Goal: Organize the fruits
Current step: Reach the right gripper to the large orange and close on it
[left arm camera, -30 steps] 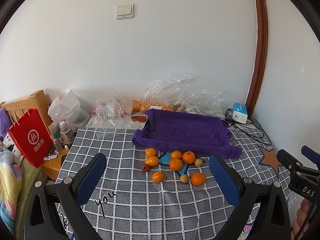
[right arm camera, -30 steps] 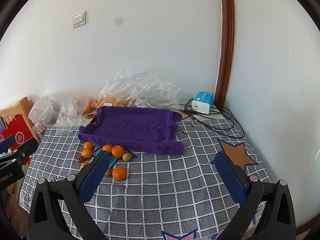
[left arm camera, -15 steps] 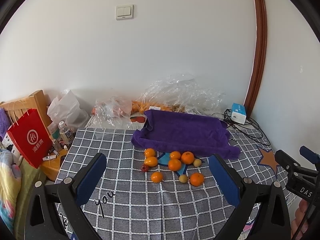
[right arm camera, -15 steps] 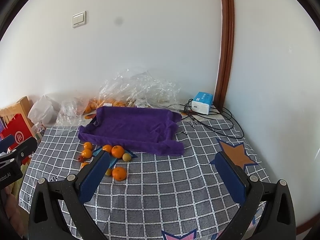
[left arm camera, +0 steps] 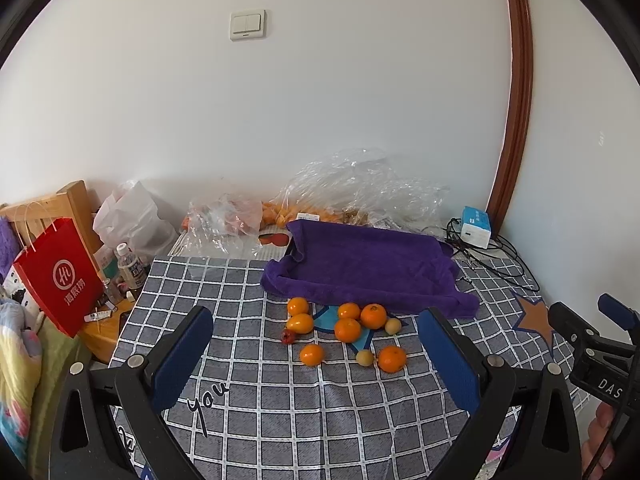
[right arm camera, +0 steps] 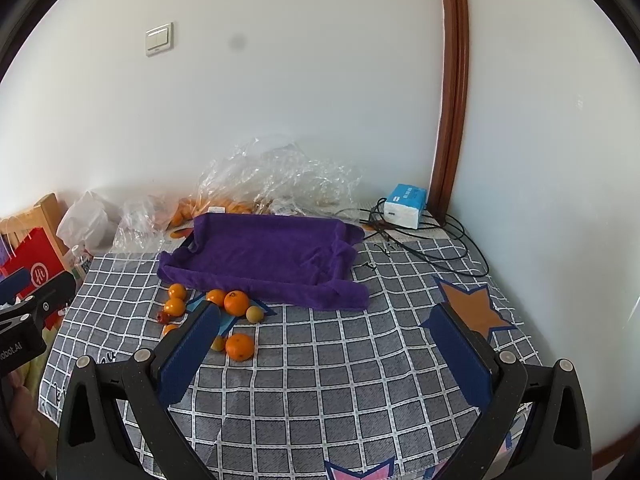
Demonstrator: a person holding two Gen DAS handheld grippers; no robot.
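Lying ahead of both spread, empty tongs (left arm camera: 316, 344) (right arm camera: 326, 344), the fruits (left arm camera: 347, 330) cluster beside the purple towel (left arm camera: 368, 268)

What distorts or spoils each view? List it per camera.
Left wrist view: fisheye bends the door trim into an arc, black corners vignette, fruits sharp under soft daylight. Right wrist view: same bowing, a dark smudge over the wall, left claw cropped at the edge.

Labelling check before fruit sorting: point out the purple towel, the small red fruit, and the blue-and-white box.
purple towel (left arm camera: 368, 264), left wrist view, middle of its flat top.
small red fruit (left arm camera: 287, 336), left wrist view, centre of the fruit.
blue-and-white box (right arm camera: 405, 205), right wrist view, its white front face.
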